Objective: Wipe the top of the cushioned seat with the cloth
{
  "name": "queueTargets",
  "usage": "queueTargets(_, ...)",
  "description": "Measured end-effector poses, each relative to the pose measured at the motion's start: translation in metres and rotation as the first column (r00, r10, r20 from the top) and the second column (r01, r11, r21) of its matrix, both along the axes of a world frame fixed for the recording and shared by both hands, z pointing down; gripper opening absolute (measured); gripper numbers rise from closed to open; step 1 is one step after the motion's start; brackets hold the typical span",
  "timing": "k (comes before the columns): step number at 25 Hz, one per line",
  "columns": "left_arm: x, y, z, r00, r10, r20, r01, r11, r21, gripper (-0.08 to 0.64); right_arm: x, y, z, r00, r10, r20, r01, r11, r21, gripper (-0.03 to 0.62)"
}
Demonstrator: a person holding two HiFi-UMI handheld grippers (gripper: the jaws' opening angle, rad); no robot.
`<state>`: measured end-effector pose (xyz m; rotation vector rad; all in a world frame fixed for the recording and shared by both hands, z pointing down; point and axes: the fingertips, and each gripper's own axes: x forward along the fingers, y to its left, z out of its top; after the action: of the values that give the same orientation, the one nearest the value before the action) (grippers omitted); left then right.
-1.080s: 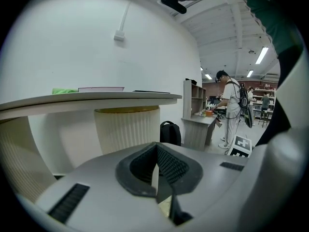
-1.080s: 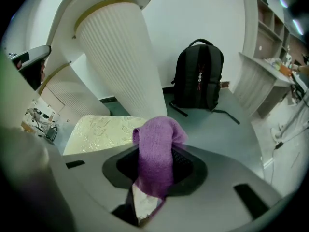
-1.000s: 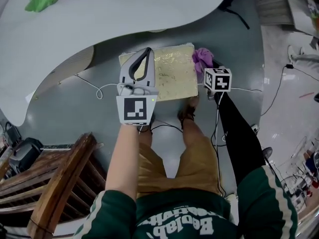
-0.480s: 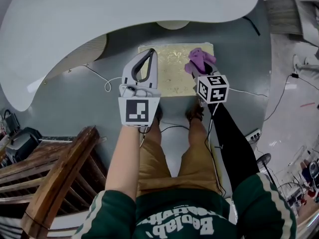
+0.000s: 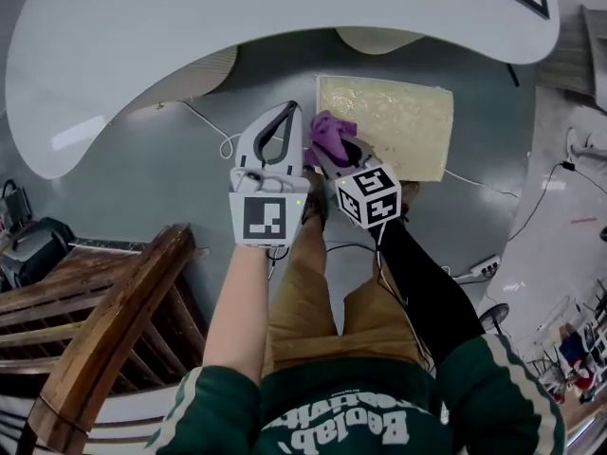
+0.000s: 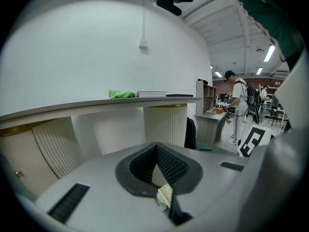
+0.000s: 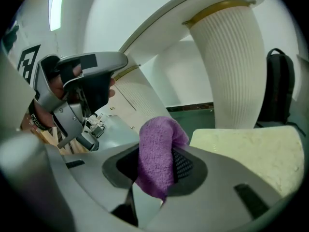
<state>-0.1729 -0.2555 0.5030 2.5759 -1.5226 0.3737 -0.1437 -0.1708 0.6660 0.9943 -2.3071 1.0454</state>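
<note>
The cushioned seat (image 5: 394, 121) is a pale yellow square pad low on the grey floor. My right gripper (image 5: 329, 148) is shut on a purple cloth (image 5: 330, 133), held at the seat's left edge. In the right gripper view the cloth (image 7: 158, 153) bulges up between the pads, with the seat (image 7: 251, 149) to the right of it. My left gripper (image 5: 286, 108) hangs just left of the cloth, off the seat, its tips together and nothing held. In its own view the left gripper (image 6: 155, 151) points level at the table's base.
A white curved table (image 5: 237, 27) arcs over the floor beyond the seat, on ribbed pedestals (image 7: 231, 66). A wooden chair (image 5: 104, 339) stands at lower left, near a black bag (image 5: 28, 263). Cables (image 5: 213, 145) trail on the floor. A person (image 6: 239, 105) stands far off.
The right gripper has carried the purple cloth leftward across the seat, from its far right corner to its left edge. The left gripper now stands left of the seat instead of over it.
</note>
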Motion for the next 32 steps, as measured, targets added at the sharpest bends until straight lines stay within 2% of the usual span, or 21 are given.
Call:
queueTargets(3,-0.021,0.002,0.003,1.0,-0.026,-0.005,0.026,1.0,-0.007,0.015,-0.023,-0.001,0.013,0.999,-0.031,-0.023,0.031,0.999,-0.012,0.13)
queueTargets(7,-0.039,0.006,0.011,0.999,-0.027,0.019,0.027,0.999,-0.023,0.015,-0.014,0.002,0.075,0.993,-0.001,-0.122,-0.018,0.988,-0.154,0.13)
queueTargets(9,-0.042,0.005,0.015,1.0,-0.024,0.018,0.024,0.999,-0.025,0.015,-0.003,0.005,0.101,0.986,-0.009,-0.168,-0.024,0.98,-0.196,0.13)
queueTargets(13,-0.039,0.004,0.016,1.0,-0.012,0.018,0.013,1.0,-0.017,0.015,0.01,0.006,0.111,0.978,-0.034,-0.205,-0.003,0.984,-0.179,0.127)
queueTargets(18,-0.02,0.009,0.014,0.999,0.016,0.028,-0.016,1.0,-0.015,0.015,0.03,0.007,0.106,0.974,0.014,-0.227,-0.053,0.984,-0.17,0.127)
queueTargets(23,0.017,0.017,0.009,0.998,0.056,0.023,-0.056,0.998,-0.013,0.015,0.084,0.013,0.104,0.963,0.047,-0.265,-0.091,0.983,-0.159,0.127)
queueTargets(32,0.096,0.021,0.003,0.995,0.097,0.012,-0.096,0.995,-0.023,0.015,0.223,0.028,0.103,0.927,0.114,-0.357,-0.177,0.973,-0.147,0.127)
